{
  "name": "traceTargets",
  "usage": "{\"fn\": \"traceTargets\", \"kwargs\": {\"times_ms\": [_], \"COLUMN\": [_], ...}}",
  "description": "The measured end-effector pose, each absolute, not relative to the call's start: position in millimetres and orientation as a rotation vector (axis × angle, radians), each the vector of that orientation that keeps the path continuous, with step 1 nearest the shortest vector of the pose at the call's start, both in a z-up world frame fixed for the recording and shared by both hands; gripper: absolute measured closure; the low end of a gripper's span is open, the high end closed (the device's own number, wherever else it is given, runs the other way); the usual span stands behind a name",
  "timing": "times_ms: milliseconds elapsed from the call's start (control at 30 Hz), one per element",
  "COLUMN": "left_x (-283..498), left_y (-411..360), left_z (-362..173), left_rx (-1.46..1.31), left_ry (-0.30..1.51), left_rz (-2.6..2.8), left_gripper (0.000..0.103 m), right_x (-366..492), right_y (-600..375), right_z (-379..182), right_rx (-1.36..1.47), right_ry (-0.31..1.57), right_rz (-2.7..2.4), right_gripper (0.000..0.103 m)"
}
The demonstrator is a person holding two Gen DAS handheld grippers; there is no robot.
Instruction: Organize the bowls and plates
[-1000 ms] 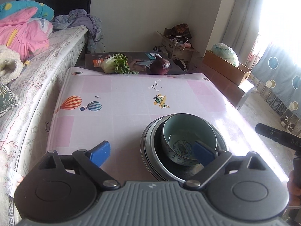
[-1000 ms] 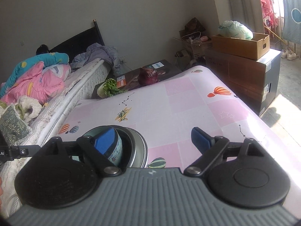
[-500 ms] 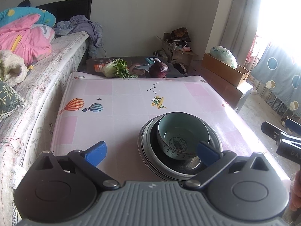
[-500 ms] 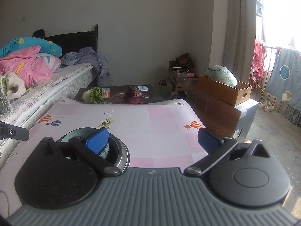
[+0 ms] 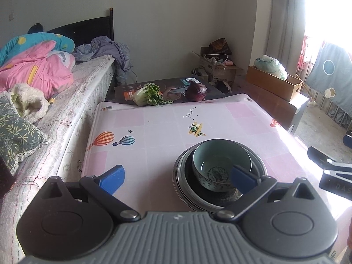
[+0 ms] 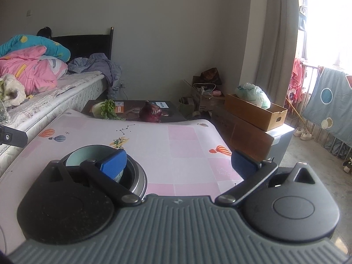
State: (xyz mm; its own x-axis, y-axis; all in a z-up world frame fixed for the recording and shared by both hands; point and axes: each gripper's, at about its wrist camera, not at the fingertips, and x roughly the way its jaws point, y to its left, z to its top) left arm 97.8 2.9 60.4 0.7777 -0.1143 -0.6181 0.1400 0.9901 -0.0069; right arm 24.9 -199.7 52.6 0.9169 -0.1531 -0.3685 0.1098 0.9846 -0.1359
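Observation:
A pale teal bowl (image 5: 221, 162) with a patterned inside sits in a stack of dark plates and a metal dish (image 5: 183, 173) on the pink table (image 5: 162, 127). My left gripper (image 5: 177, 175) hovers open above the near edge of the table, its right blue pad in front of the bowl and nothing between the pads. In the right wrist view the same bowl (image 6: 88, 155) and stack (image 6: 140, 179) lie at lower left. My right gripper (image 6: 178, 161) is open and empty above the table, with its left pad overlapping the bowl.
A bed with pink and blue bedding (image 5: 37, 70) runs along the table's left side. Beyond the far edge, a green cabbage (image 5: 147, 94) and a purple cabbage (image 5: 195, 91) lie on a dark board. Cardboard boxes (image 6: 255, 112) and a hanging blue cloth (image 6: 330, 101) stand to the right.
Both grippers have pulled back and up from the stack, so the bowl sits lower in both views. The right view has swung level and more to the right. Both stay open.

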Motion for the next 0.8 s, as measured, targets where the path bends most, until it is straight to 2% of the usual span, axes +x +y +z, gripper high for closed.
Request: {"fn": "traceTargets", "kwargs": {"times_ms": [800], "left_x": [88.8], "left_y": [11.8], "left_z": [63.6], "left_rx": [0.01], "left_ry": [0.636], "left_rz": [-0.091], "left_gripper": [0.0], "right_x": [26.9], "right_y": [-196.4], "right_z": [55.4], "right_rx": [-0.119], "right_ry": [0.423], "right_rz": [-0.141], "right_gripper": [0.001]}}
